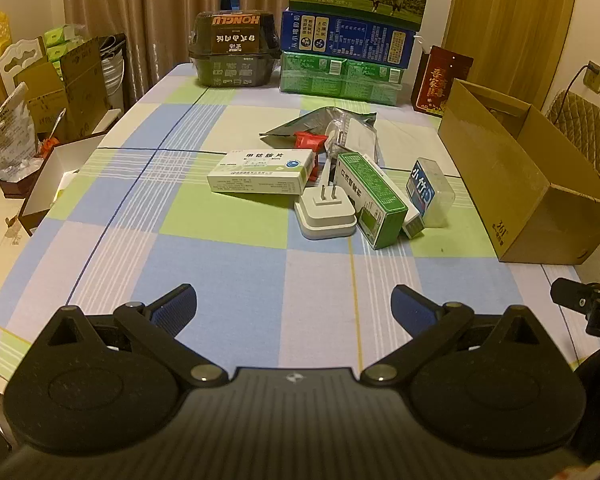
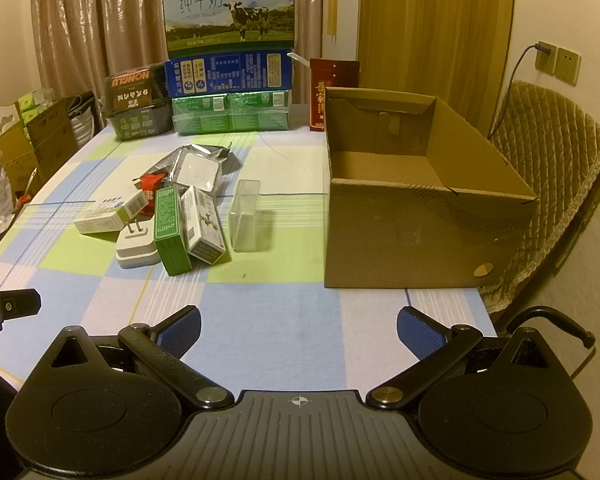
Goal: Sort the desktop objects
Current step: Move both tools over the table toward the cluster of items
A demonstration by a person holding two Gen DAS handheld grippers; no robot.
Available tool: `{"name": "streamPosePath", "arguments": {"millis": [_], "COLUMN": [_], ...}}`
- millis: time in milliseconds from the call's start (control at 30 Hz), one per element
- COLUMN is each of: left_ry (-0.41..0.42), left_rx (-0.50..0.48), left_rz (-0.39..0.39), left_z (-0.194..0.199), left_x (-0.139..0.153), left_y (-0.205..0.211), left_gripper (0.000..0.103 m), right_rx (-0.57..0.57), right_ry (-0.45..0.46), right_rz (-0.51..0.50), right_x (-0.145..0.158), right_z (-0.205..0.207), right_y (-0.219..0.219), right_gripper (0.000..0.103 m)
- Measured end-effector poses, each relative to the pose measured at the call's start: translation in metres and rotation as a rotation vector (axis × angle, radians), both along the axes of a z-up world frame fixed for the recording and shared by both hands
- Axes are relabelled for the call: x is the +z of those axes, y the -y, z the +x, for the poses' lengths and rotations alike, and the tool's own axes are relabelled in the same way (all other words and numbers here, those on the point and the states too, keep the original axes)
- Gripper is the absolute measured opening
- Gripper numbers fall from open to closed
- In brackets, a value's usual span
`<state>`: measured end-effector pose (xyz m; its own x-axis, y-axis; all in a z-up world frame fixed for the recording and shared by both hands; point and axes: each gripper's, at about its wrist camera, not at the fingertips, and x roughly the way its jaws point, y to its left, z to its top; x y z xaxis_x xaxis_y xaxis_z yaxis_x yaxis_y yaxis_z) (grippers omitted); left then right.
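Clutter sits mid-bench, nothing sorted yet, and both tongs hang back over the near edge of the checked cloth. Left to right through the pile: white pill box lying flat, red packet tucked behind it, white plug with its prongs up, green box leaning against the plug, a second white carton just beside that, then the clear case at the right end. A foil pouch lies behind them all. Further right, well clear of the pile, stands the open carton, and it looks empty.

Left tongs are spread wide, nothing between the pads, angled down at the cloth. Right tongs match them: spread wide, nothing held, tilted down the same way.

For a clean first pick, I'd judge the clear case the easy one for the right side. It stands apart from the rest and nearest the carton. Come in across its narrow faces and squeeze gently, since thin plastic may flex or slip. The left side would do best with the pill box, taken across its short width, without nudging the plug that touches its corner.
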<state>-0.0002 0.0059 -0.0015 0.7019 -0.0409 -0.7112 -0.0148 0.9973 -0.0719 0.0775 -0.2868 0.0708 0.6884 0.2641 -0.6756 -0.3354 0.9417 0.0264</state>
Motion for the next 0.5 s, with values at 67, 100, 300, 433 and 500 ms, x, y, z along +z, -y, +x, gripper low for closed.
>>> {"name": "streamPosePath", "arguments": {"millis": [67, 100, 300, 433, 500], "left_ry": [0.0, 0.0, 0.0, 0.0, 0.0], "left_rx": [0.001, 0.001, 0.002, 0.002, 0.002], "left_rz": [0.0, 0.0, 0.0, 0.0, 0.0], "left_z": [-0.0001, -0.0002, -0.0003, -0.0001, -0.0002], "left_x": [0.0, -0.0001, -0.0002, -0.0001, -0.0002], "left_y": [0.0001, 0.0, -0.0005, 0.0, 0.0], "left_gripper": [0.102, 0.102, 0.102, 0.102, 0.102], "right_rx": [0.0, 0.0, 0.0, 0.001, 0.001], "right_ry": [0.001, 0.001, 0.001, 0.002, 0.002], "right_rz": [-0.001, -0.001, -0.001, -0.002, -0.001], "right_x": [-0.0001, -0.0001, -0.0005, -0.0006, -0.0011], "right_z": [-0.0001, -0.0001, -0.0003, -0.0003, -0.0001], "right_y": [-0.0002, -0.0002, -0.0008, -0.0009, -0.0006], "right_gripper": [0.101, 0.101, 0.101, 0.101, 0.101]}}
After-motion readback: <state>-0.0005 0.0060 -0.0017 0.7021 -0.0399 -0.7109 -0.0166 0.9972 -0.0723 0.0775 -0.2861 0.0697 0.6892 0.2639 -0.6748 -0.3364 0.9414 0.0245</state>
